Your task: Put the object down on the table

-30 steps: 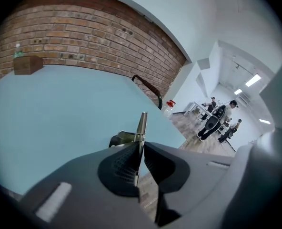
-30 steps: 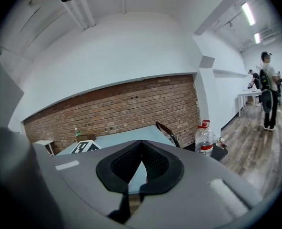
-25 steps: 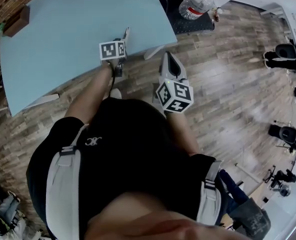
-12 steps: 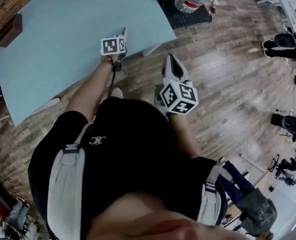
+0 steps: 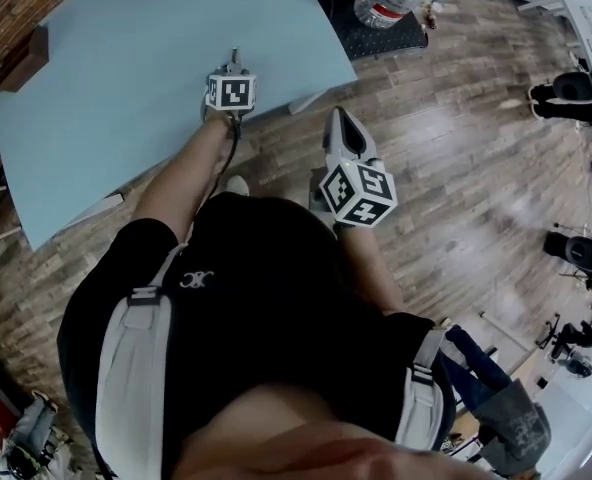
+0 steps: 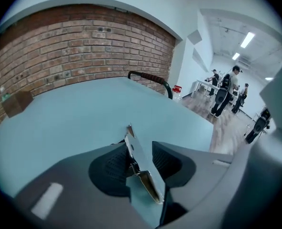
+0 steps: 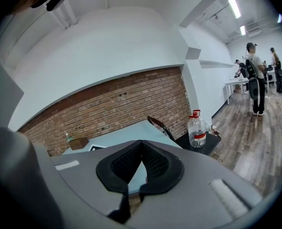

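between the pads of the left claw [image 6: 140,152] stands the object [image 6: 146,178], a thin flat metal piece set on edge and pointing out past the fingertips. it leans toward the left pad, with a clear gap on the right side. the jaws are opening, so the pads no longer press on it. this looks like the moment of release. the claw is held low over the pale blue table [image 5: 126,58], just inside its near edge, probably so the piece has only a short way to settle. no view shows whether the piece touches the table yet. being thin and upright, it will likely tip flat once the pads clear it.

the right claw [image 7: 140,144] has its tips together and nothing in it. it sits beside the person's body over the wooden floor, out of the way because this step needs one hand. a small wooden box [image 5: 24,56] sits at the table's far corner, well apart.
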A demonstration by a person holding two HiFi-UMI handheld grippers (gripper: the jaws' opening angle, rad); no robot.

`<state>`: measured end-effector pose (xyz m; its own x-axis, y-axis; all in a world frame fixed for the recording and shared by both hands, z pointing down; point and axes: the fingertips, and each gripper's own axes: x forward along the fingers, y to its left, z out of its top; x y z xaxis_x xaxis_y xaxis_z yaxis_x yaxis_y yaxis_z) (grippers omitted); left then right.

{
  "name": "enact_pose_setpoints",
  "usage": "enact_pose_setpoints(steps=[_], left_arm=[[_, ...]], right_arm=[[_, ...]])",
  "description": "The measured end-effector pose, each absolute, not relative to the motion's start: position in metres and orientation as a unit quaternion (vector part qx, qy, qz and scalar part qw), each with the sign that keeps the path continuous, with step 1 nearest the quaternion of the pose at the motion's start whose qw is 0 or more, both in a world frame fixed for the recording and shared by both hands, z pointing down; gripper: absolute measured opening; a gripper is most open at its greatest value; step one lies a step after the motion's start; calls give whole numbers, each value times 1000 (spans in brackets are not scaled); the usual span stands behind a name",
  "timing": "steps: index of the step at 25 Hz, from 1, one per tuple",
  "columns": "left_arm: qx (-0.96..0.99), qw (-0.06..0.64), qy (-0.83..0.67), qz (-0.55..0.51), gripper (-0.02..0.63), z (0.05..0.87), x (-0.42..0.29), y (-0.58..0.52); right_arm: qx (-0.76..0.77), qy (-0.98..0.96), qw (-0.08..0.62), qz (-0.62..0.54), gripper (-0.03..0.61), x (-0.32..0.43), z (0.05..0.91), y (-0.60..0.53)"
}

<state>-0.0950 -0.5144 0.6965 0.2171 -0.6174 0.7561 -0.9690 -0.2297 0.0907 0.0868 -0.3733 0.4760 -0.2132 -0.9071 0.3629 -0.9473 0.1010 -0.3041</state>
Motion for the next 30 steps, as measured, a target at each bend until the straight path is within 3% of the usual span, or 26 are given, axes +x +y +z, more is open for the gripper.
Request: enact_pose_setpoints(steps=[12,17,20,26,28,30], left_arm=[[711,503,-489,55,117,714,-124,-519],[701,527,-480,4,91,714,-134,-514],[692,549,-468,-24,143,716,-139,-519],[693,533,-484,-42,150,704,-164,-515],[693,519,-499,-35,112,697,-171,-514],[703,494,-512,-11,14,687,-173,-507]], right_arm=[[610,-752,62,242,14,79,482,-381],[603,-756,74,243,14,75,484,-378],[599,-758,80,245,14,71,487,-382],[594,-763,78,242,14,68,486,-379],[593,-764,75,243,14,70,486,-385],[591,-766,71,242,14,72,486,-388]])
